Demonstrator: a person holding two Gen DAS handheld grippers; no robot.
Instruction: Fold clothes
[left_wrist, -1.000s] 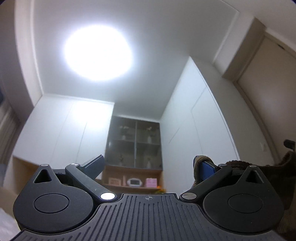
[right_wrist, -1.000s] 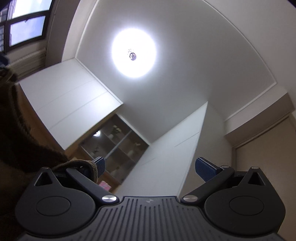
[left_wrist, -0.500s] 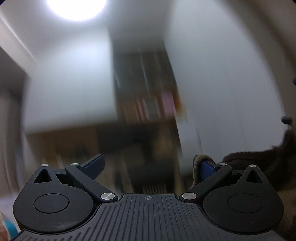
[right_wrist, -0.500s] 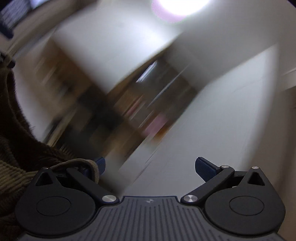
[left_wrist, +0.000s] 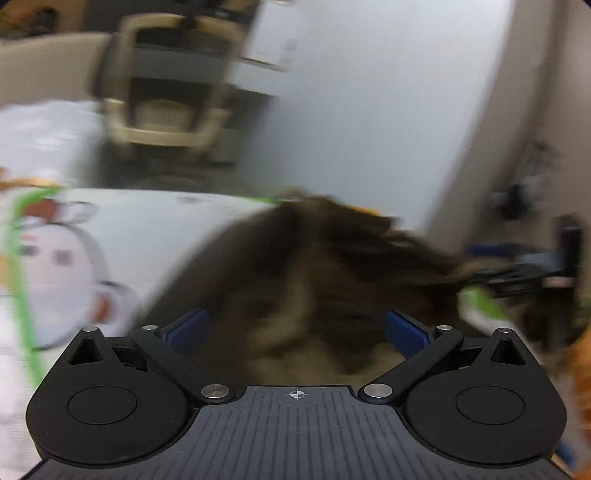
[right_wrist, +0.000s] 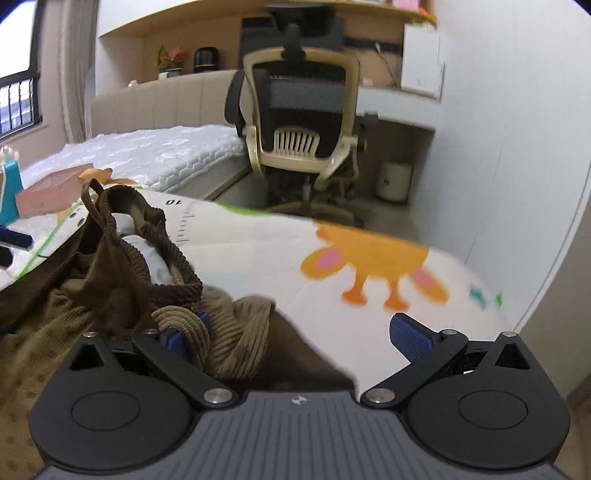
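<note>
Brown corduroy garment (right_wrist: 122, 295) heaped on the printed mat (right_wrist: 369, 325), toward its left side in the right wrist view, waistband loop standing up and open. Ribbed hem draped over the left fingertip (right_wrist: 177, 338) of the right gripper (right_wrist: 295, 334); jaws spread wide, right pad (right_wrist: 412, 338) bare above the mat, no pinch on the cloth visible. Orange cartoon animal (right_wrist: 369, 266) printed on the mat ahead of that pad, well apart from the garment. Office chair (right_wrist: 299, 122) beyond the mat's far edge, mattress (right_wrist: 155, 155) to its left.

Left wrist view heavily blurred. Left gripper (left_wrist: 295, 330) likewise spread wide, both blue pads clear, the same garment (left_wrist: 325, 273) bunched just ahead and between them; contact impossible to tell through the blur. Mat (left_wrist: 147, 229) visible at left, green border along its edge.
</note>
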